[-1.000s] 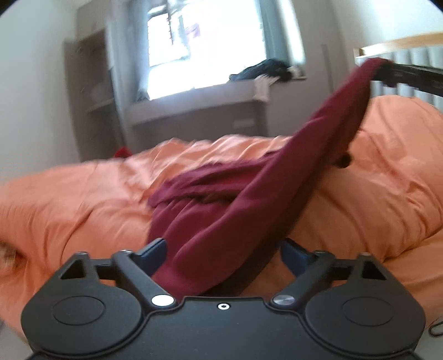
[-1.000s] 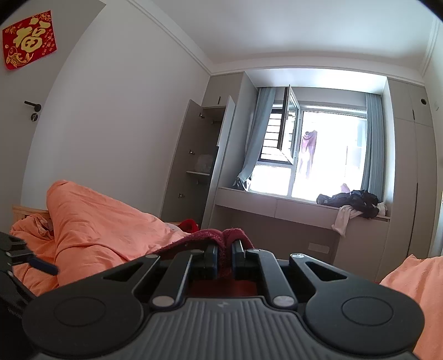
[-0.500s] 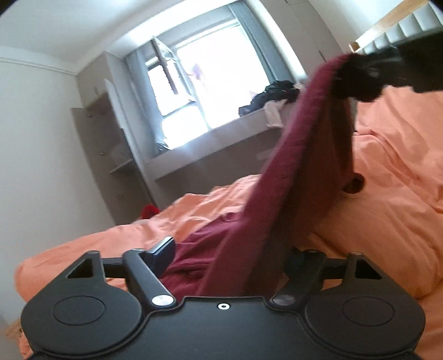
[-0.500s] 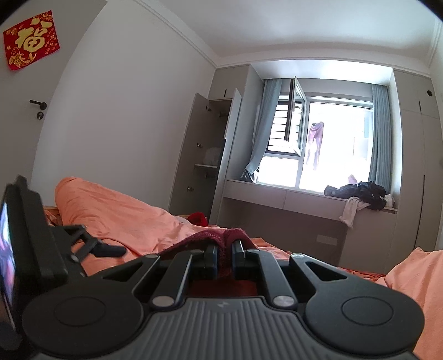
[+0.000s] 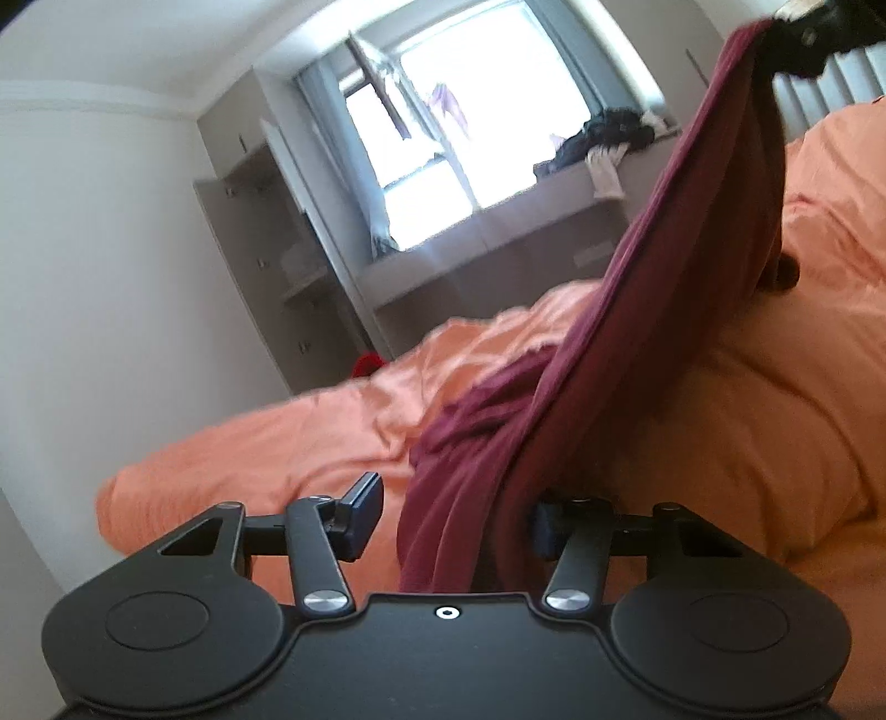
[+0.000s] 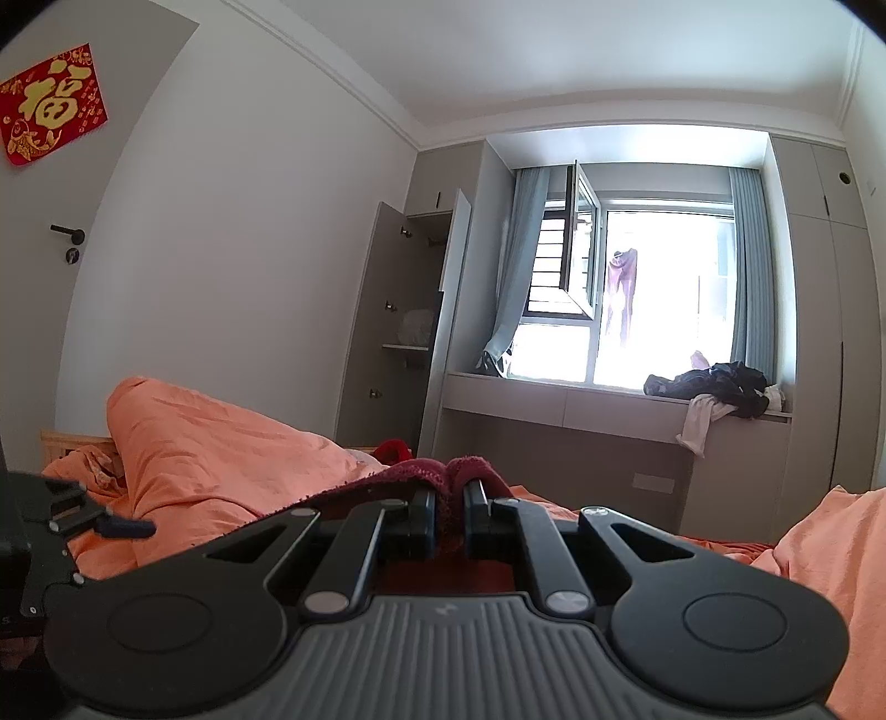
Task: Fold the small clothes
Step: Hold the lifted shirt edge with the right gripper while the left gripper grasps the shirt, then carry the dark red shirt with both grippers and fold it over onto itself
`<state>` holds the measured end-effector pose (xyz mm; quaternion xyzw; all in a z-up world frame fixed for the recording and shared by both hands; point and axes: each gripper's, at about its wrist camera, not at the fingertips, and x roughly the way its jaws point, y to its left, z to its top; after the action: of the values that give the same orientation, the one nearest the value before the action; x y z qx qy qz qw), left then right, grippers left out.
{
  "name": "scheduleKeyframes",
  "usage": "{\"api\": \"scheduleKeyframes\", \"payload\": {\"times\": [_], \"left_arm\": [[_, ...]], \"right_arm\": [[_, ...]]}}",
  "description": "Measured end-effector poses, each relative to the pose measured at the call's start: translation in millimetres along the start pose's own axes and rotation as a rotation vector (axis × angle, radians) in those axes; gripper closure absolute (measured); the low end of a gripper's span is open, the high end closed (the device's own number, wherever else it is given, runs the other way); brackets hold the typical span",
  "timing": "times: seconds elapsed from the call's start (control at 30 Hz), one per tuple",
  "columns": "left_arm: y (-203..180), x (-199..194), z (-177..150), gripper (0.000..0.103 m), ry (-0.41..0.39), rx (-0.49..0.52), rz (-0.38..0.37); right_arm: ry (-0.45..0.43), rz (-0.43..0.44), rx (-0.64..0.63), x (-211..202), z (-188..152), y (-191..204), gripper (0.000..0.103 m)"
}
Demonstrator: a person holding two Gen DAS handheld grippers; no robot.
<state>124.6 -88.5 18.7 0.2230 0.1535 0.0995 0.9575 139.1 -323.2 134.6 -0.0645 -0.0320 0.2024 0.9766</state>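
A dark red garment [image 5: 637, 354] hangs in a long sloping band over the orange bed [image 5: 747, 443]. My right gripper [image 6: 449, 501] is shut on its upper edge [image 6: 470, 468] and holds it up; it shows at the top right of the left wrist view [image 5: 803, 41]. My left gripper [image 5: 451, 512] is open, its fingers [image 5: 362, 509] spread wide. The garment's lower part drapes between them and hides the right pad. The cloth's lower folds lie bunched on the quilt.
An orange quilt [image 6: 221, 459] covers the bed in humps. A window bench [image 6: 609, 399] with a pile of dark clothes [image 6: 714, 385] stands behind the bed. An open wardrobe [image 6: 410, 332] is at the left. A headboard [image 5: 830, 83] rises at the right.
The left gripper's view has tilted up, then shifted left. The right gripper has lifted the garment higher, so the cloth hangs steeper. The left jaws stay open.
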Motion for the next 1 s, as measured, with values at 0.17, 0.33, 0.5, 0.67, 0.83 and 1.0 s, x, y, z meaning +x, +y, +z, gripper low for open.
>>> {"api": "scheduleKeyframes", "payload": {"times": [0.17, 0.33, 0.5, 0.67, 0.83, 1.0], "left_arm": [[13.0, 7.3, -15.3, 0.057, 0.093, -0.041, -0.035], [26.4, 8.4, -25.8, 0.061, 0.129, -0.045, -0.051], [28.8, 19.7, -30.7, 0.061, 0.147, 0.010, -0.101], [29.4, 26.9, -34.4, 0.096, 0.133, 0.100, -0.112], [35.6, 15.2, -36.2, 0.098, 0.052, 0.118, -0.067], [45.7, -16.4, -33.1, 0.099, -0.083, 0.086, -0.003]], "right_arm": [[0.001, -0.003, 0.002, -2.1, -1.7, -2.0, 0.093], [0.001, -0.015, 0.005, -1.6, -1.2, 0.7, 0.093], [0.001, -0.023, 0.026, -5.1, -3.7, 0.2, 0.093], [0.016, -0.038, 0.020, -12.6, -12.9, 2.0, 0.093], [0.037, -0.065, 0.006, -26.5, -29.8, 7.0, 0.093], [0.022, -0.137, -0.017, -48.4, -51.6, 19.9, 0.094]]}}
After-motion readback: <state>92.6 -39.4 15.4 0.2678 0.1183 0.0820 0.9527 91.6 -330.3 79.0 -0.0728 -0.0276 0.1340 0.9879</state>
